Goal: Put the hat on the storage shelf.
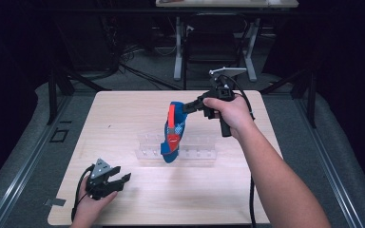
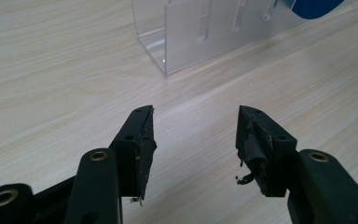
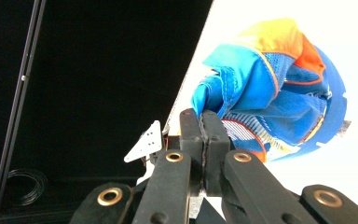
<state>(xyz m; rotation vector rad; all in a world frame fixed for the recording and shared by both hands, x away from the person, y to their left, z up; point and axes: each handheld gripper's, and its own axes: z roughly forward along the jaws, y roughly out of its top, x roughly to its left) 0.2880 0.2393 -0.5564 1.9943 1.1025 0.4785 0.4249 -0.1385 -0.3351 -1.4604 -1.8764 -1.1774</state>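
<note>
A blue cap-like cloth piece point(image 1: 173, 133) with red and orange panels hangs from my right gripper point(image 1: 186, 107), which is shut on its upper edge above the middle of the table. Its lower end dips into a clear acrylic rack point(image 1: 199, 152) lying across the table. In the right gripper view the jaws point(image 3: 203, 119) pinch the blue fabric point(image 3: 279, 84). My left gripper point(image 1: 123, 180) rests open and empty near the front left corner. In the left gripper view its jaws point(image 2: 195, 126) stand wide apart, facing the rack's end point(image 2: 191, 37), with a bit of blue cloth point(image 2: 314, 7) beyond.
The light wooden table point(image 1: 123, 109) has bare wood left of the rack and along the front. Behind it, across a dark floor with cables, stand the white legs of a desk point(image 1: 177, 52). Dark frame rails point(image 1: 52, 95) flank the table.
</note>
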